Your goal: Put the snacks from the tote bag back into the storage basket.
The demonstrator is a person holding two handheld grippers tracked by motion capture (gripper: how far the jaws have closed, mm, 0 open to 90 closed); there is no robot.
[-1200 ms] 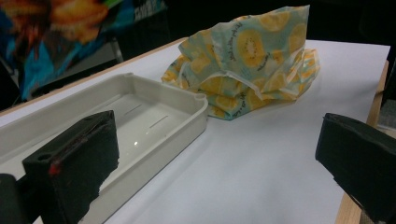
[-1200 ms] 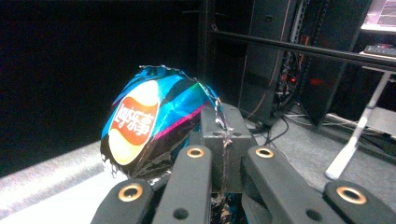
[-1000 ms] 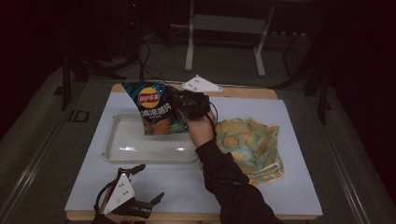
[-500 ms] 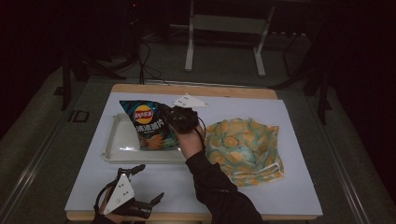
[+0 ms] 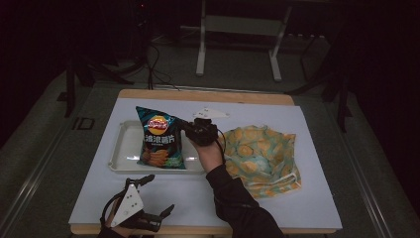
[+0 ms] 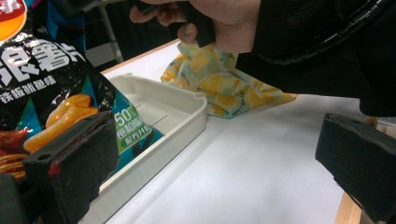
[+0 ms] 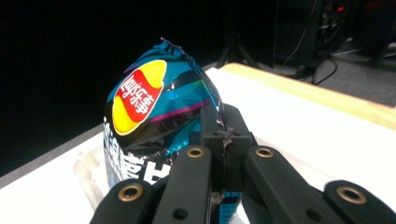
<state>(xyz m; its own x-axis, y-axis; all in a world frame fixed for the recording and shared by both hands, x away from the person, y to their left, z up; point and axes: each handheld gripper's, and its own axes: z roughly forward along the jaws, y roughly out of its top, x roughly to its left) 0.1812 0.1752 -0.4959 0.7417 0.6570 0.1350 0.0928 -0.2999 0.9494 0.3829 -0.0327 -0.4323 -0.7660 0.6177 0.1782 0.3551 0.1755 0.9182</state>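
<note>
Dark room, white table (image 5: 277,198) under high camera. Right forearm reaches forward from bottom edge; right gripper (image 5: 187,129) clamped on side edge of chip bag (image 5: 159,139), jaws pressed together on crimped foil. Bag stands upright in white tray (image 5: 123,148). Left gripper (image 5: 157,198) lies low at near table edge, jaws spread wide, nothing between. Yellow patterned cloth (image 5: 262,153) crumpled right of tray. Left hand mostly cut off by frame; bag's lower print hard to read.

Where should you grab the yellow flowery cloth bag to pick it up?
Probably the bunched folds at the near edge of the crumpled yellow-and-teal patterned cloth bag, coming from above on the person's side. It lies floppy and flat on the white table, so only raised wrinkles give the jaws something to pinch.
</note>
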